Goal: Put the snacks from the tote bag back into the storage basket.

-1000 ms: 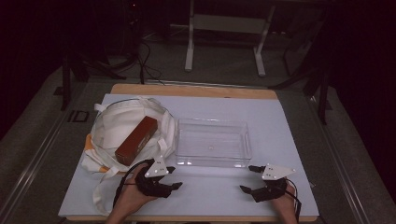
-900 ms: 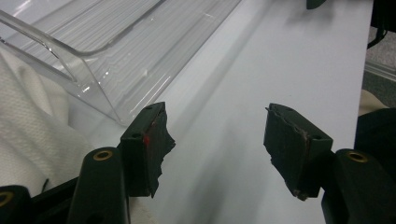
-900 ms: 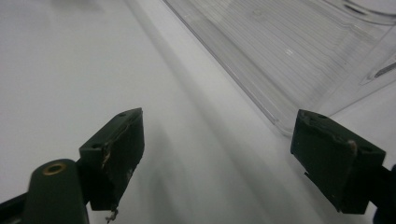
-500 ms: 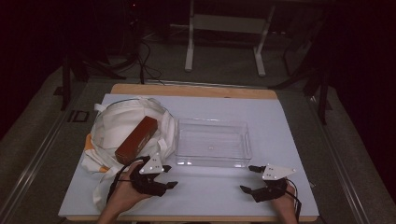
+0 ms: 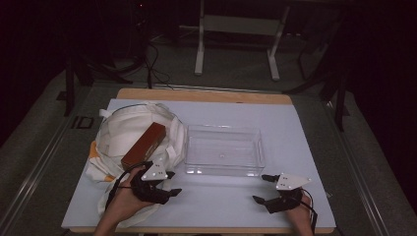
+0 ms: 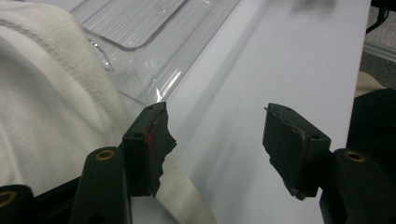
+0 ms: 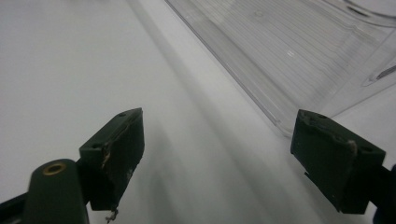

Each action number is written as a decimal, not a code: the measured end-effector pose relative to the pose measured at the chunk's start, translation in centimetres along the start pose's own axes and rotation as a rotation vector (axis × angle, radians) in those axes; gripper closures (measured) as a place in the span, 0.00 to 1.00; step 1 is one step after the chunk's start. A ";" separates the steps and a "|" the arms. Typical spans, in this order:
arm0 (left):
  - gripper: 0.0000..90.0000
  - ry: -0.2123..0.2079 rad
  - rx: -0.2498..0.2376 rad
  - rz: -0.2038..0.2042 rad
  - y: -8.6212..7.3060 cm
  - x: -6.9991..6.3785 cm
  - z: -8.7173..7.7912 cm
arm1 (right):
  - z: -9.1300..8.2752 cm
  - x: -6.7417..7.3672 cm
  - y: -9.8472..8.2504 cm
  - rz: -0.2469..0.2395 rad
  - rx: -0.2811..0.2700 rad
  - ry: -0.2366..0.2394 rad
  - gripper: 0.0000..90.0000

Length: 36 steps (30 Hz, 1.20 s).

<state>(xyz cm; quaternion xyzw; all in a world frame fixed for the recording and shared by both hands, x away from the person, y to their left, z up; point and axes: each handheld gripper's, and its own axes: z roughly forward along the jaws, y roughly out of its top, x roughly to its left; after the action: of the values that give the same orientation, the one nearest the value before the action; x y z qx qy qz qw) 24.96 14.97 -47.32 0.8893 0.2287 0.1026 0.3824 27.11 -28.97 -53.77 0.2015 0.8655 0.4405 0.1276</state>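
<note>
A brown box [image 5: 143, 144] lies on top of a white cloth bag [image 5: 123, 135] at the table's left. A clear plastic tray [image 5: 223, 150] sits empty in the middle; its corner [image 6: 135, 42] is seen in the left gripper view and its wall [image 7: 289, 51] in the right gripper view. My left gripper [image 5: 172, 183] is open at the bag's near edge, just left of the tray's front corner, with the bag cloth [image 6: 51, 107] beside its left jaw. My right gripper [image 5: 261, 189] is open over the bare table in front of the tray's right corner. Nothing is between either pair of jaws.
The white table top [image 5: 305, 137] has a wooden strip [image 5: 206, 95] along its far edge. A metal stand [image 5: 236, 29] and cables lie on the dark floor beyond. A bag strap [image 6: 187, 200] runs under the left jaws.
My left gripper has shifted a little left and away from me, closer to the bag's edge. The right gripper has stayed where it was.
</note>
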 end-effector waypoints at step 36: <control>0.46 0.048 0.052 0.001 0.5 1.5 -2.1 | 0.0 0.1 0.0 -0.006 -0.001 0.002 0.19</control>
<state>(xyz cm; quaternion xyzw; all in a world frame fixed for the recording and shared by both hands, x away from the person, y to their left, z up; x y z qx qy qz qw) 25.71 16.73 -45.52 0.8963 0.2399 0.1182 0.3537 27.05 -28.95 -53.75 0.1984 0.8661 0.4406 0.1281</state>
